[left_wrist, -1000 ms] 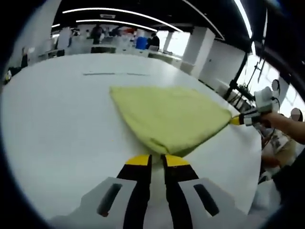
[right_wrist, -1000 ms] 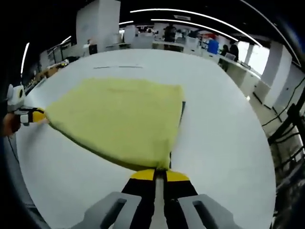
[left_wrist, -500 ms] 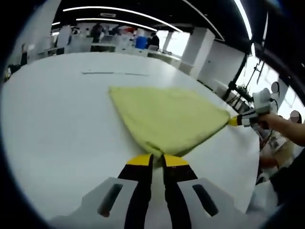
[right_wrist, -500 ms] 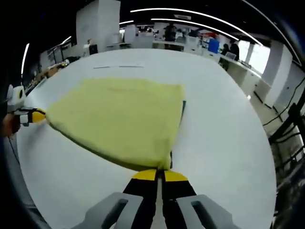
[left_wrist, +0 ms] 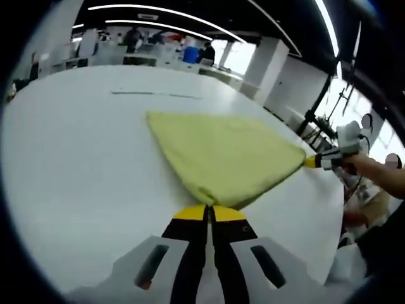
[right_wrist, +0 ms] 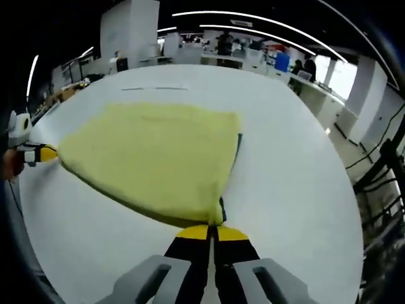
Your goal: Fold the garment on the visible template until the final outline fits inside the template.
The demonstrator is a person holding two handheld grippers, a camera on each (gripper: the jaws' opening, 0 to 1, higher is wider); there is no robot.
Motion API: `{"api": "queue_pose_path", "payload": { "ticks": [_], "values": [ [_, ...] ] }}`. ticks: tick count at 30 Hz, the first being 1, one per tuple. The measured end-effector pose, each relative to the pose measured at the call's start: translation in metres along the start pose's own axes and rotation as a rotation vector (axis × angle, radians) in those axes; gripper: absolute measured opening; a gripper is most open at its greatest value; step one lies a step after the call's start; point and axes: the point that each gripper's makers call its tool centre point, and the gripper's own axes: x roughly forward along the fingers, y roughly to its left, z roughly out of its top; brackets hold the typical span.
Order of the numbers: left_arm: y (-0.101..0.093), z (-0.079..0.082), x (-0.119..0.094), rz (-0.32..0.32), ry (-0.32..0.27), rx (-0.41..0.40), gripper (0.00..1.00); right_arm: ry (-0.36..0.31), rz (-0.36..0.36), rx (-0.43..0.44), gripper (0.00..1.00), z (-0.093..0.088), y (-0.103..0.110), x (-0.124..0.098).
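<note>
Pinching yellow garment [left_wrist: 224, 155] corners, both tongs [left_wrist: 209, 213] [right_wrist: 212, 233] closed, white table [left_wrist: 76, 158]

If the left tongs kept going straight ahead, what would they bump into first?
The yellow garment. The left tongs are already shut on its near corner, so going straight on would push into the cloth, bunching it across the white table. Nothing else seems to lie in that line.
</note>
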Motion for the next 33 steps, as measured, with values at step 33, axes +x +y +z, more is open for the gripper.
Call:
{"api": "queue_pose_path", "payload": {
  "ticks": [33],
  "values": [
    [0.008, -0.002, -0.007, 0.02, 0.052, 0.0, 0.17, -0.053, 0.184, 0.019, 0.08, 0.009, -0.005, -0.018]
  ]
}}
